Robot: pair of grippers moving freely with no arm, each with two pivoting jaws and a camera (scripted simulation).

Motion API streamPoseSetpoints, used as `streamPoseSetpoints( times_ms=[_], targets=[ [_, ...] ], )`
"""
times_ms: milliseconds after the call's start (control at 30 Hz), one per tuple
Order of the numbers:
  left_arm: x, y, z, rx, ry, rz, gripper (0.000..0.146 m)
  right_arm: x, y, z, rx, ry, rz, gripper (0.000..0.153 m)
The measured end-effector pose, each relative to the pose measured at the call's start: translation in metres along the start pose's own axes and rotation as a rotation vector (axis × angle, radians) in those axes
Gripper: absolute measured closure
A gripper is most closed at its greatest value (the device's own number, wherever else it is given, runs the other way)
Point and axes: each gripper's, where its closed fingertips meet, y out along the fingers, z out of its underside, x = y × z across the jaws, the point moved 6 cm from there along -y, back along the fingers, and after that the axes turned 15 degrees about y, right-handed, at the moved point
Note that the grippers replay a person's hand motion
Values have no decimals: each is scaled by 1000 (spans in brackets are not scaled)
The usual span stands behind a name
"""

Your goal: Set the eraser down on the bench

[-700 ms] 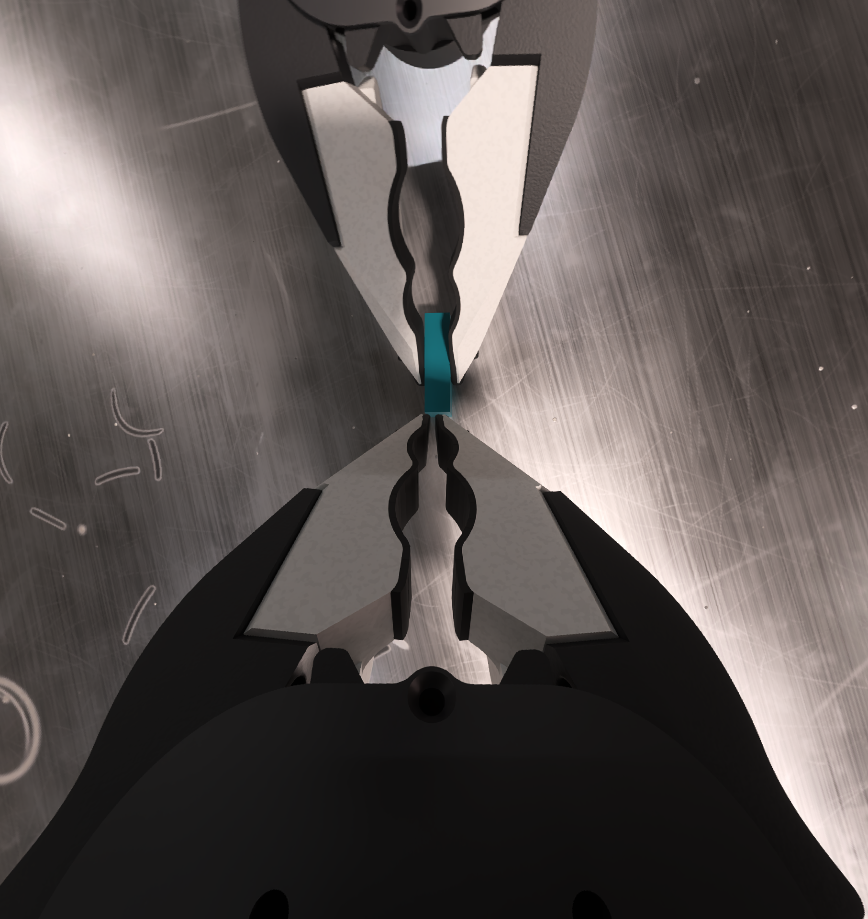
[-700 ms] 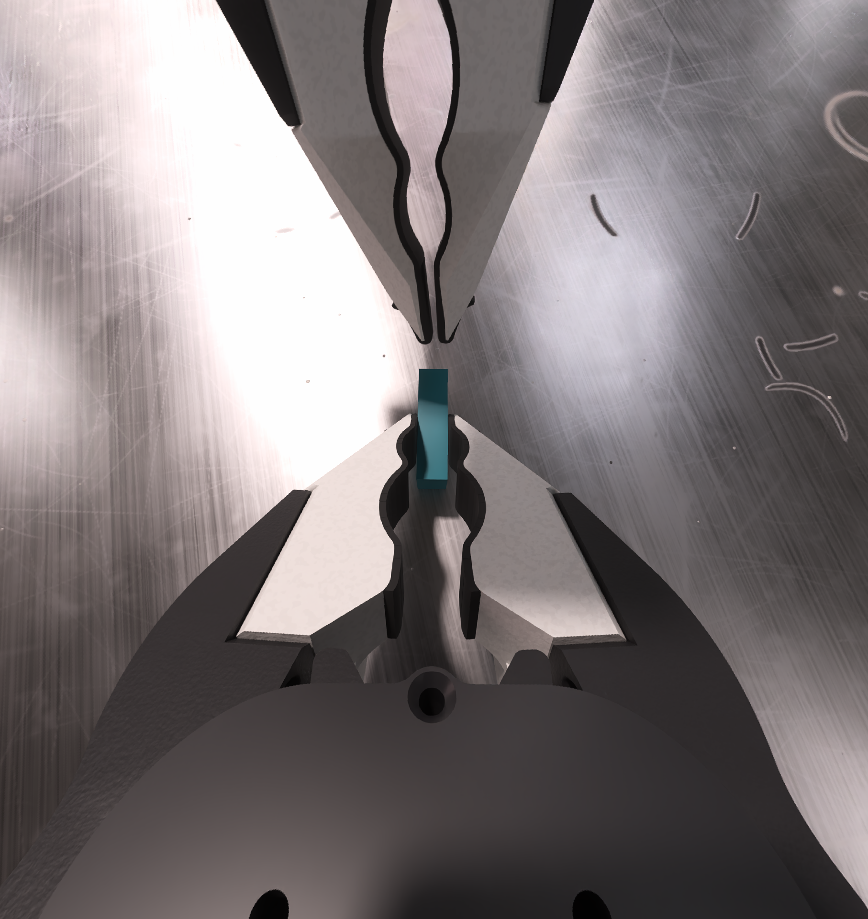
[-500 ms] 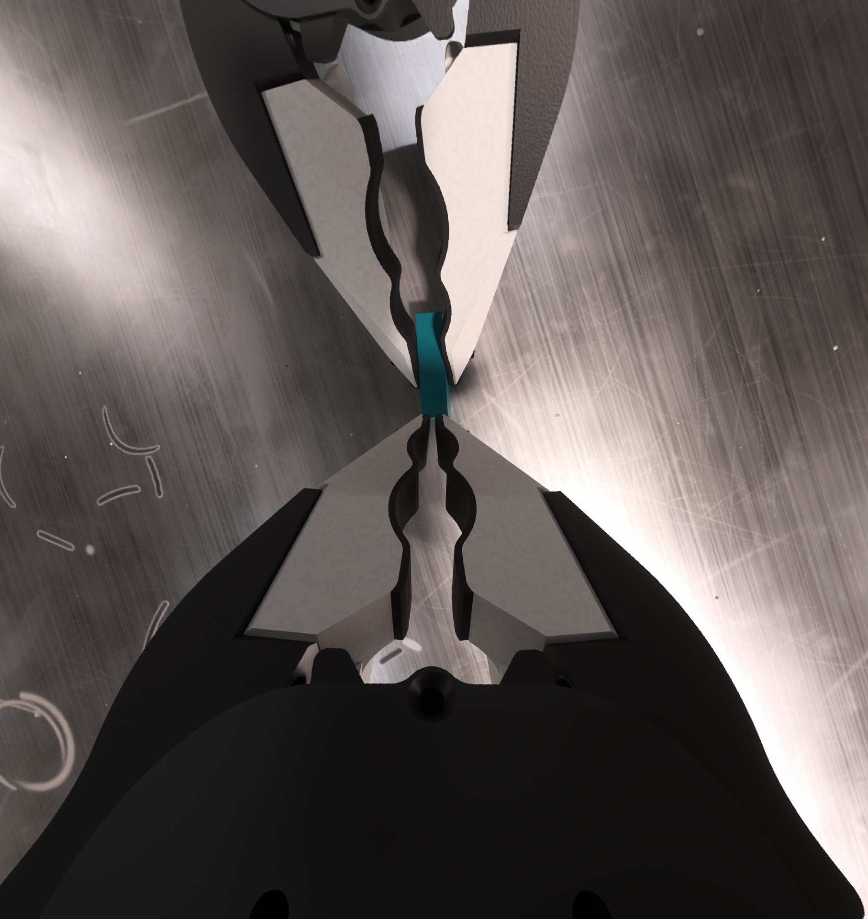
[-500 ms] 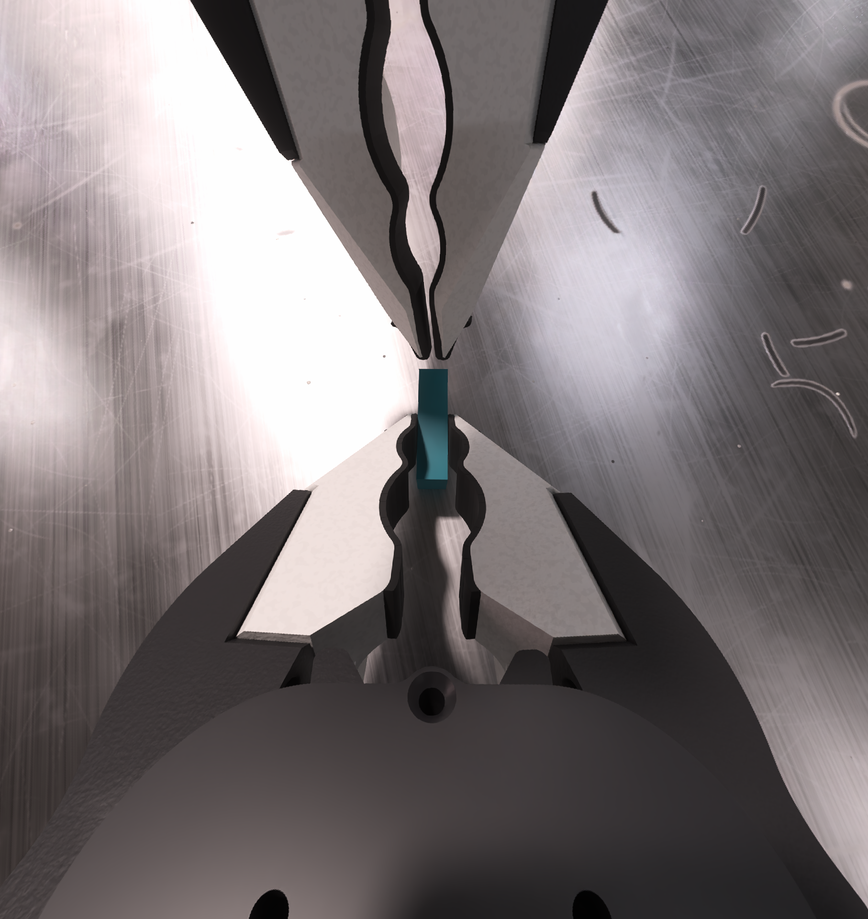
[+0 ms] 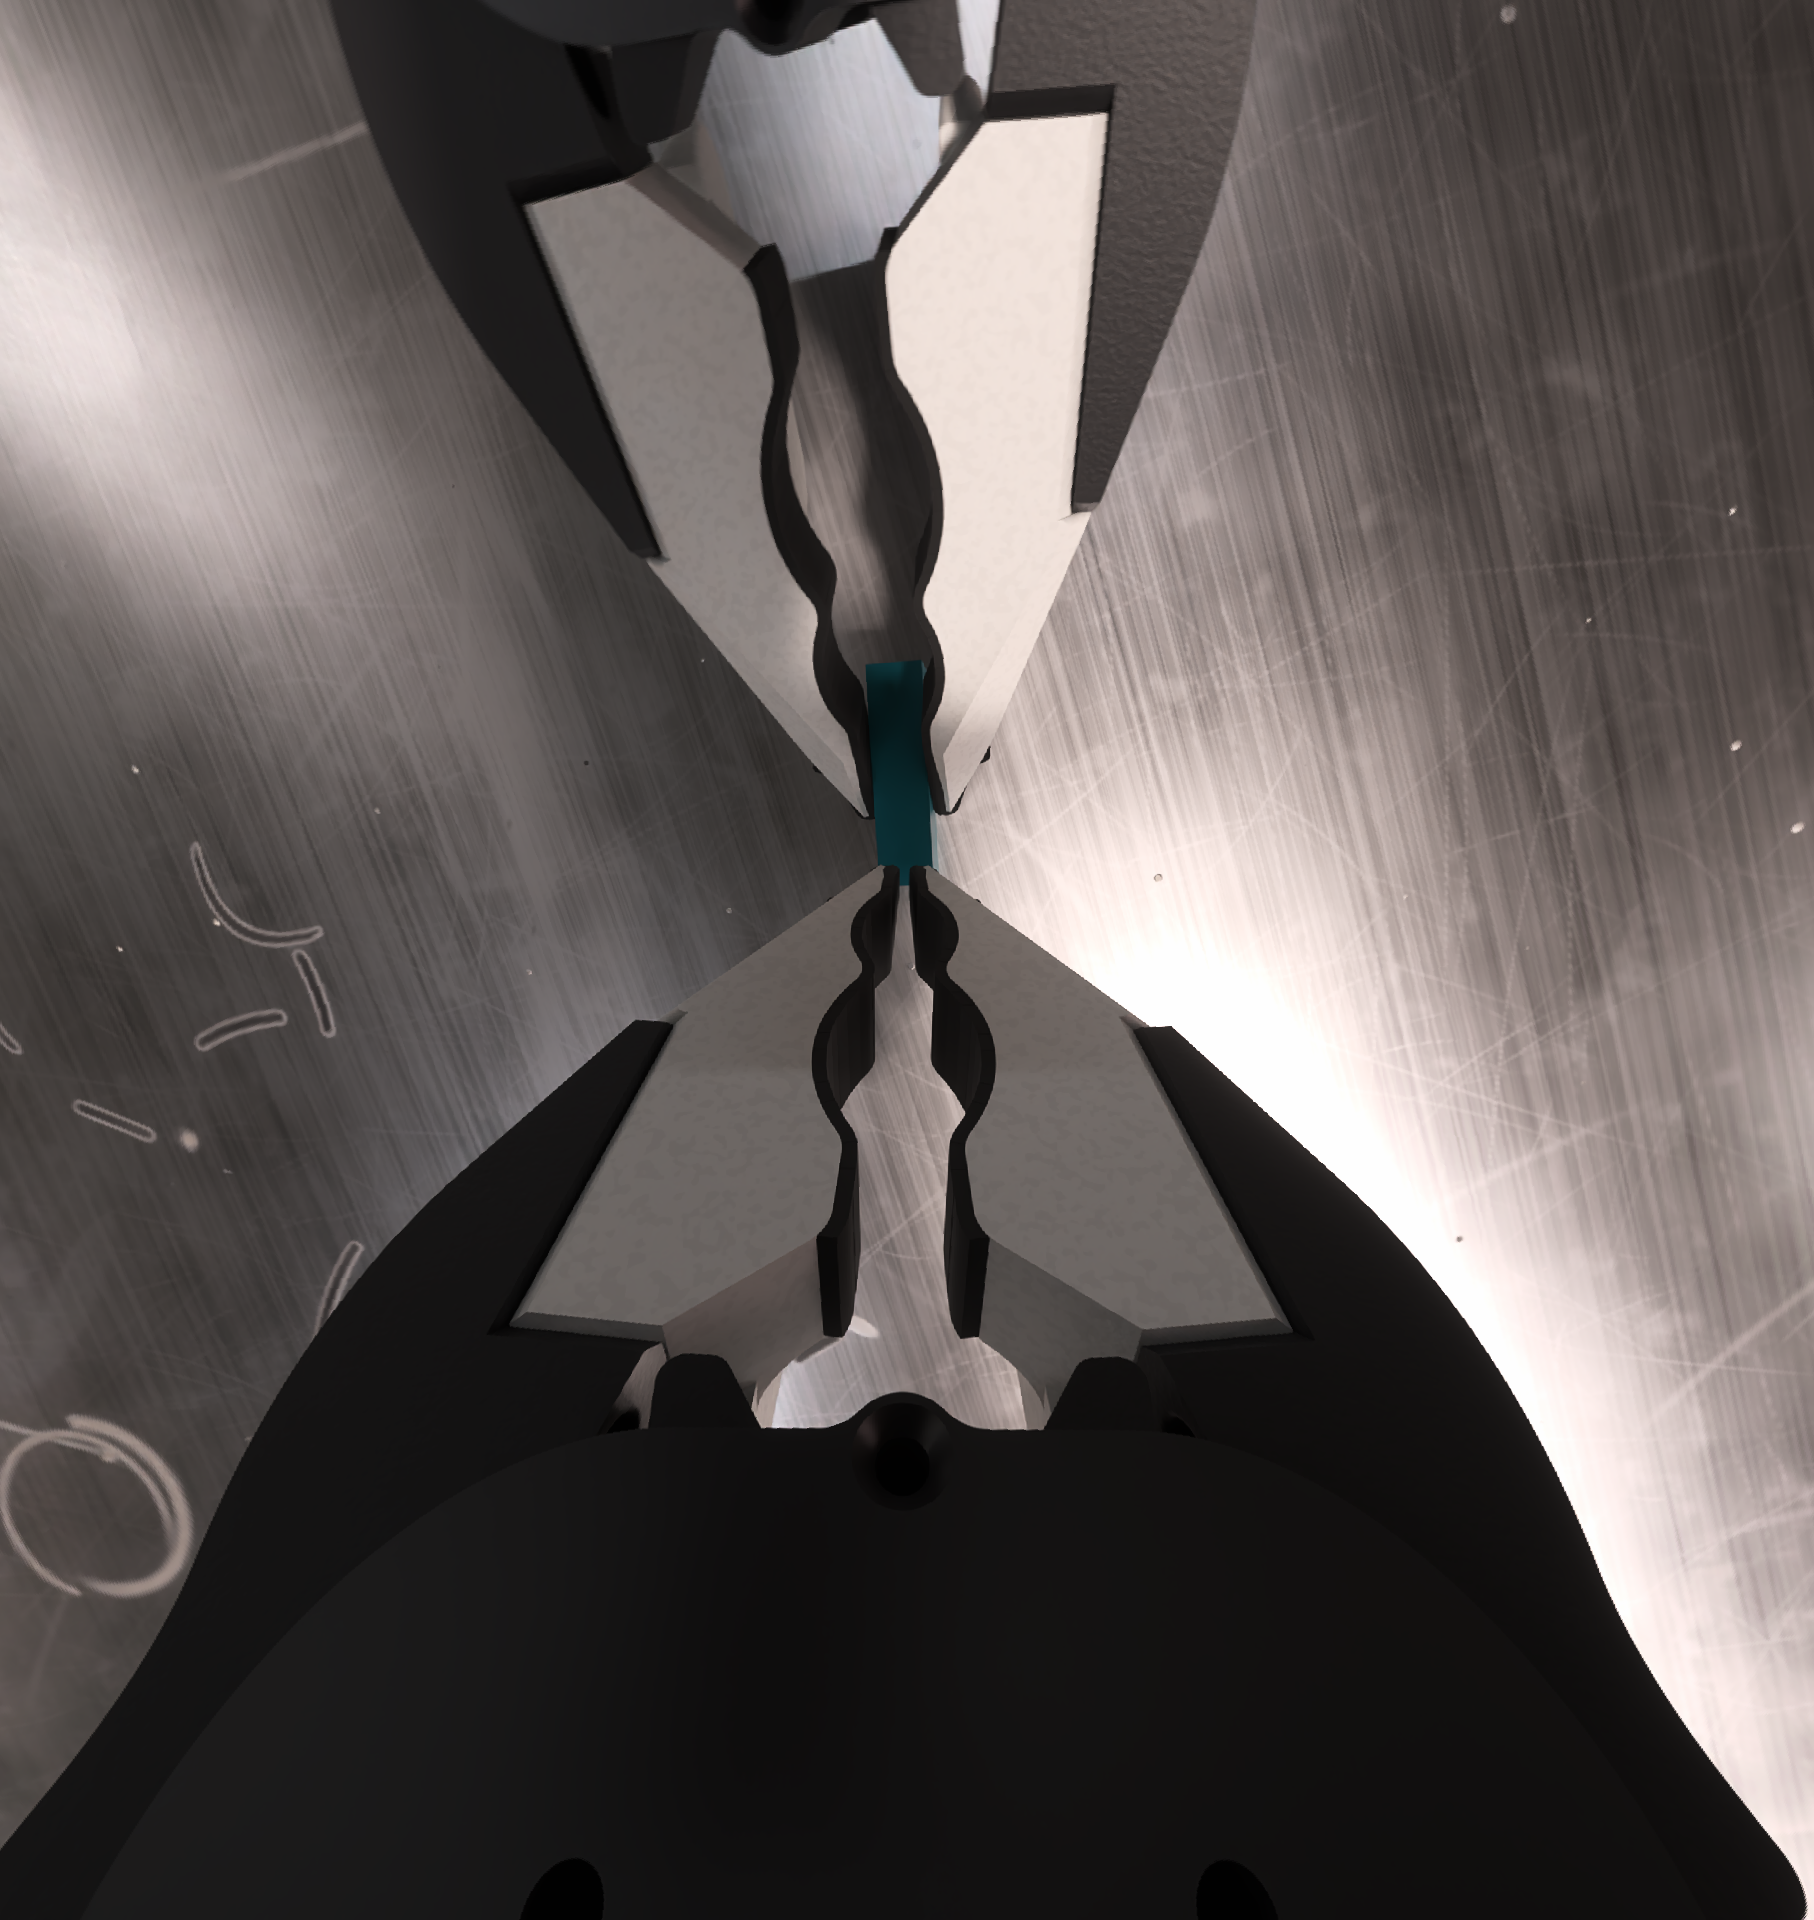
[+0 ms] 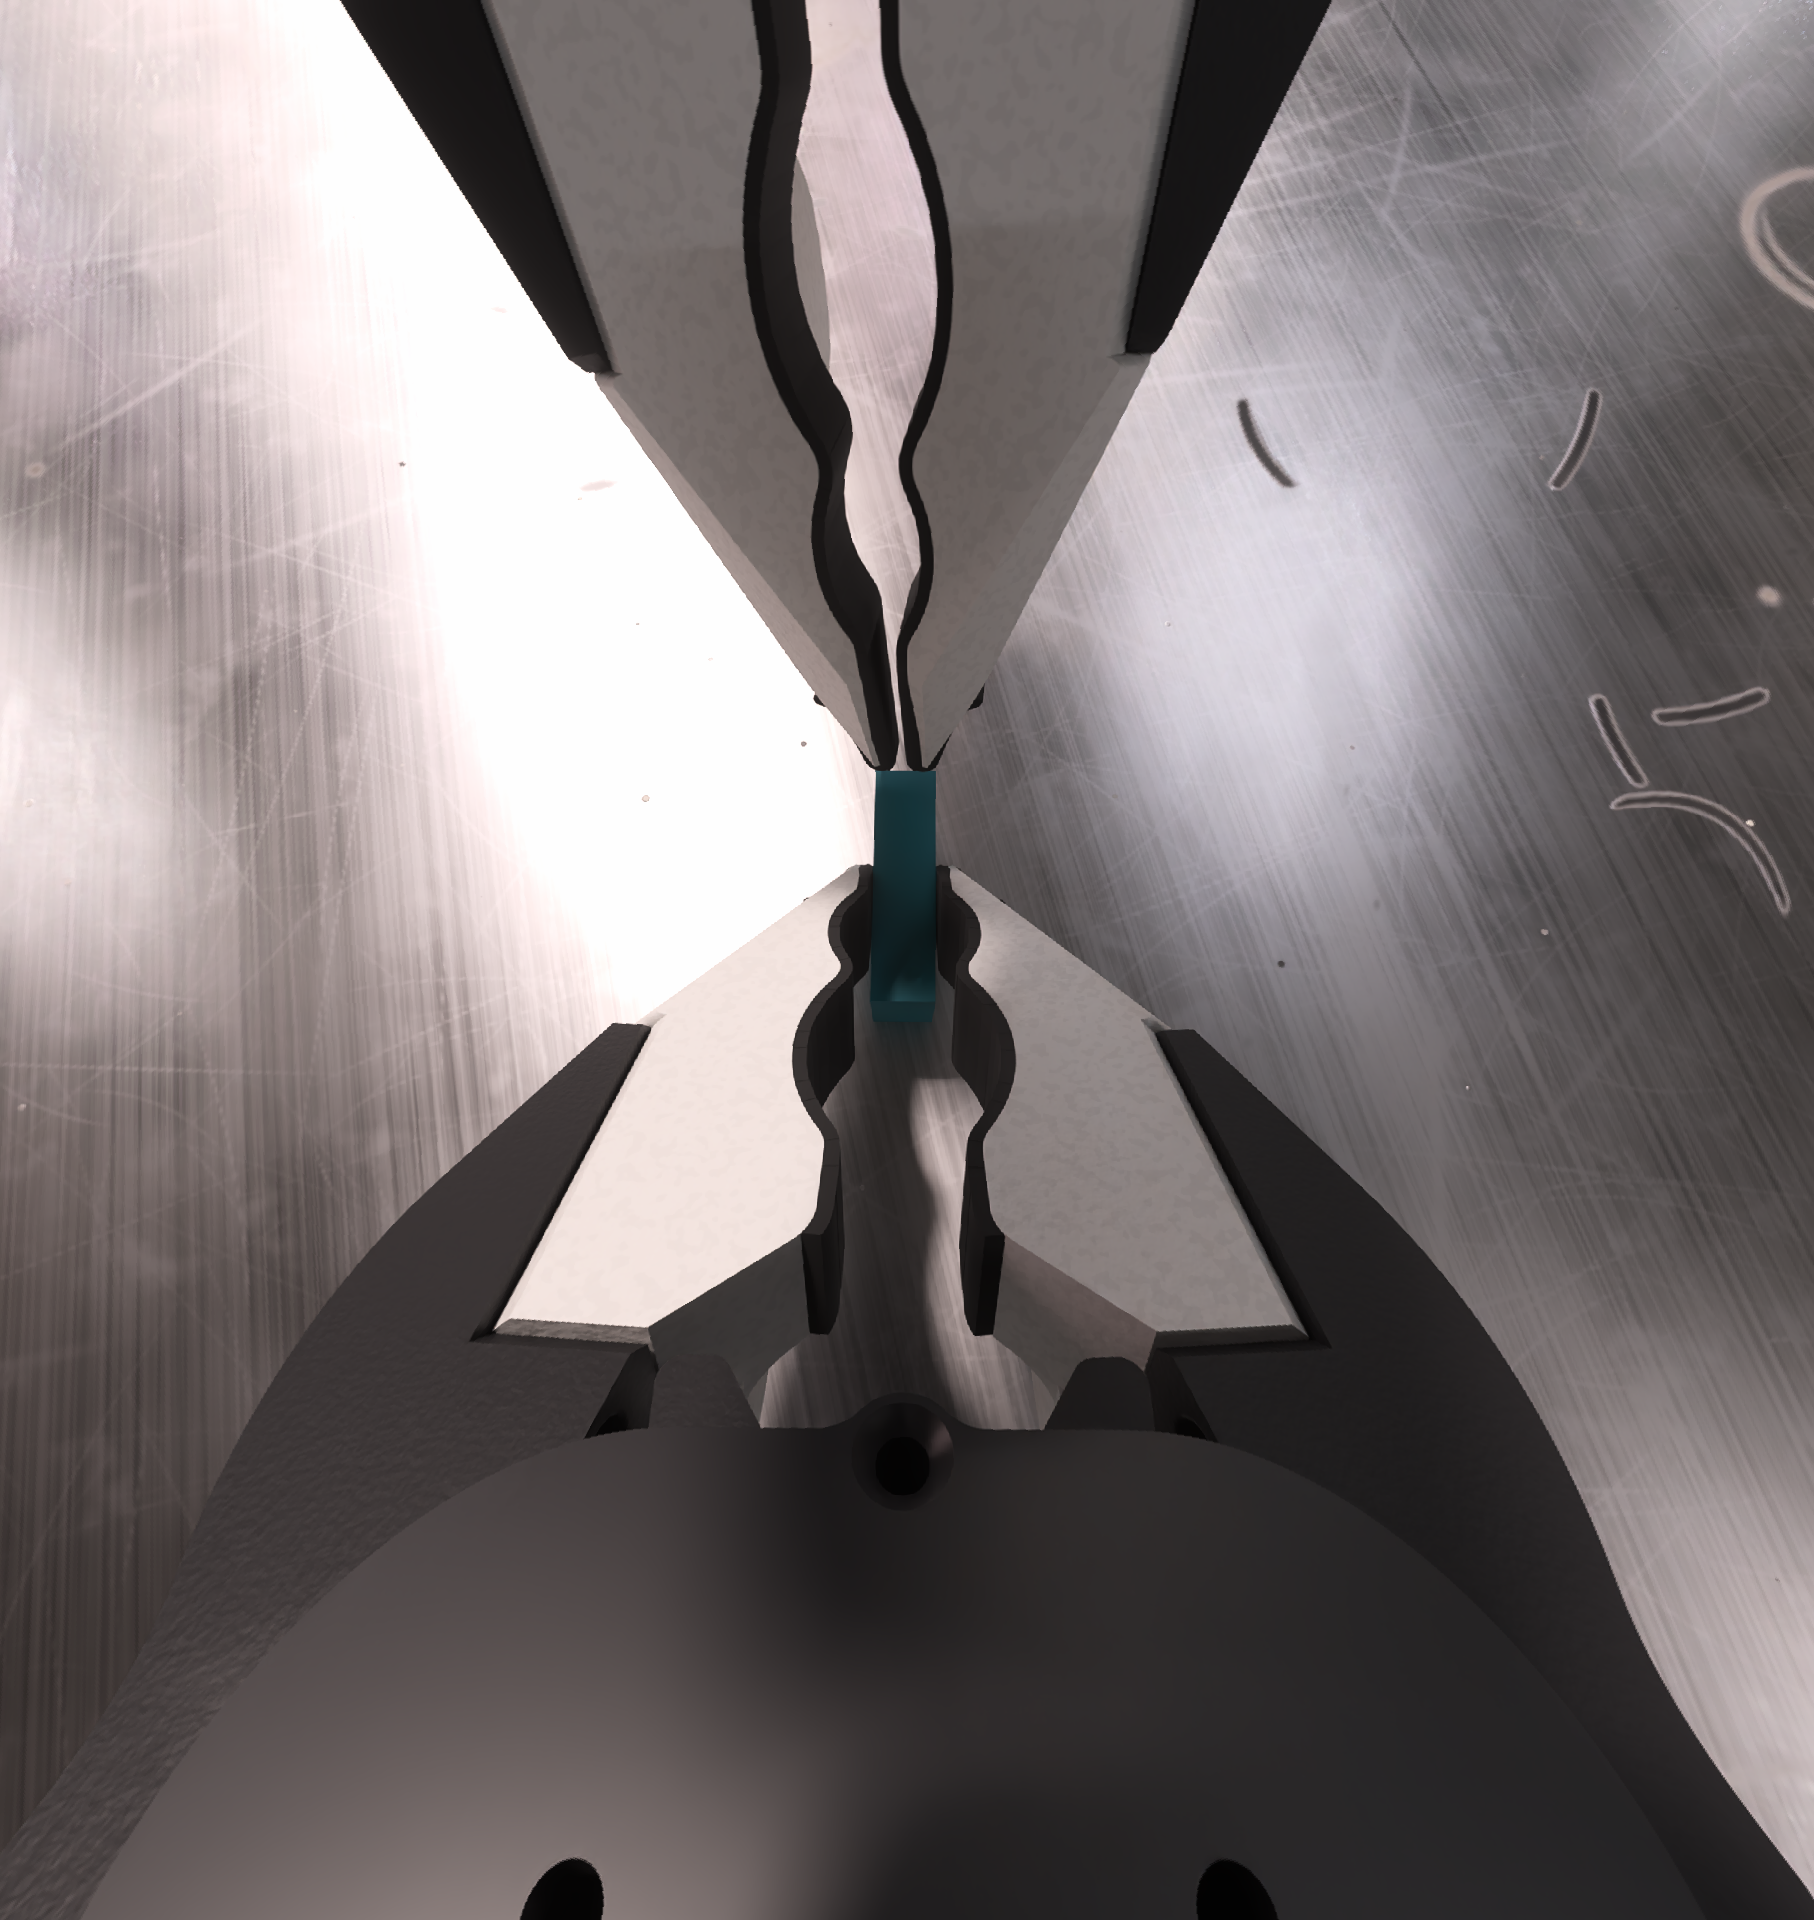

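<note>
The teal eraser (image 6: 901, 894) is a small slab held above the scratched metal bench (image 6: 259, 935). My right gripper (image 6: 903, 883) is shut on the eraser, which sticks out past its tips. My left gripper (image 5: 903, 878) is shut and empty, and faces the right one tip to tip. Its tips meet the eraser's free end (image 5: 901, 831). In the left wrist view the right gripper (image 5: 903, 810) comes in from the top, and in the right wrist view the left gripper (image 6: 903, 764) does the same.
The bench carries fine scratches, curved scuff marks (image 5: 259, 935) and a ring mark (image 5: 82, 1517), which also show in the right wrist view (image 6: 1651, 821). A bright glare lies on the metal (image 6: 622, 520). No other objects are in view.
The two grippers have come closer together. The small gap between the left gripper's tips and the eraser's end has closed. The right gripper still grips the eraser.
</note>
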Motion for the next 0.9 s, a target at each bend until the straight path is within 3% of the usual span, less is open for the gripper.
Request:
streamPoseSetpoints(
  times_ms=[167,500,733,900],
  targets=[
    [1,0,8,-94,-134,33,144,0,0,0,-1,-5,5,142],
    [0,3,4,-83,-114,14,145,1,1,0,-3,-8,10,142],
    [-6,7,22,-327,-215,-45,146,0,1,0,-1,1,3,142],
    [-12,8,22,-368,-192,-130,146,1,0,0,-2,-2,6,141]
  ],
)
